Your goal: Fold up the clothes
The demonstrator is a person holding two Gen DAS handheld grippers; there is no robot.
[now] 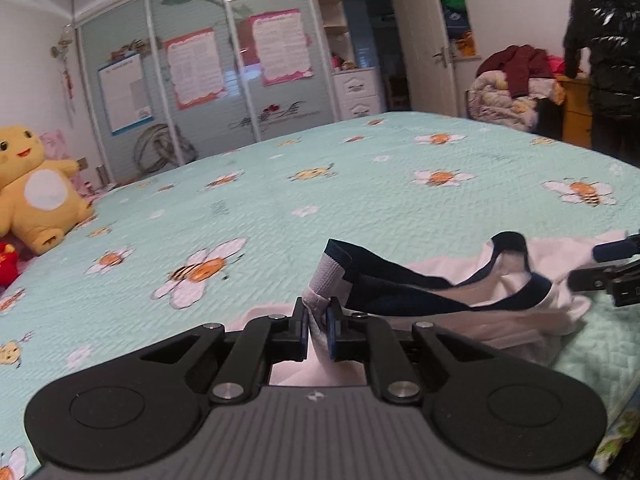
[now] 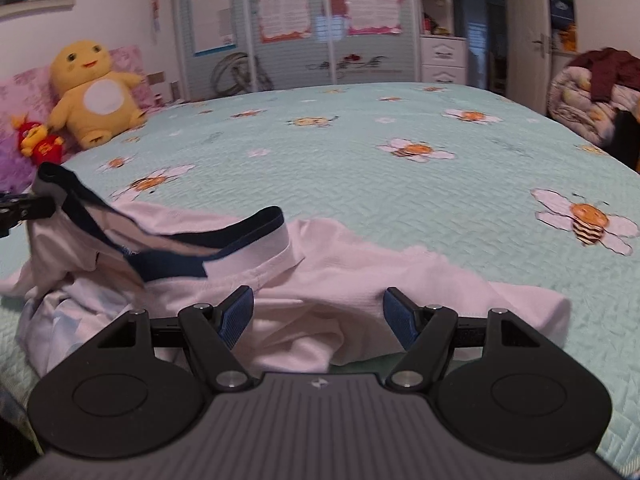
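A white shirt (image 2: 340,264) with a navy-trimmed collar (image 2: 240,228) lies crumpled at the near edge of the bed. In the left wrist view my left gripper (image 1: 318,320) is shut on the shirt (image 1: 500,296) at a collar end, pinching grey-white fabric that stands up between the pads. The navy collar band (image 1: 384,264) stretches off to the right. My right gripper (image 2: 318,312) is open, its blue pads (image 2: 236,312) spread wide just over the white cloth with nothing gripped. The left gripper's tip (image 2: 24,210) shows at the left edge of the right wrist view.
The bed's mint quilt (image 1: 360,184) with bee and flower prints extends far ahead. A yellow plush toy (image 1: 36,188) and a small red plush (image 2: 40,144) sit at the left by the pillows. A person in a black jacket (image 1: 604,52) stands by piled clothes (image 1: 516,88) at the far right.
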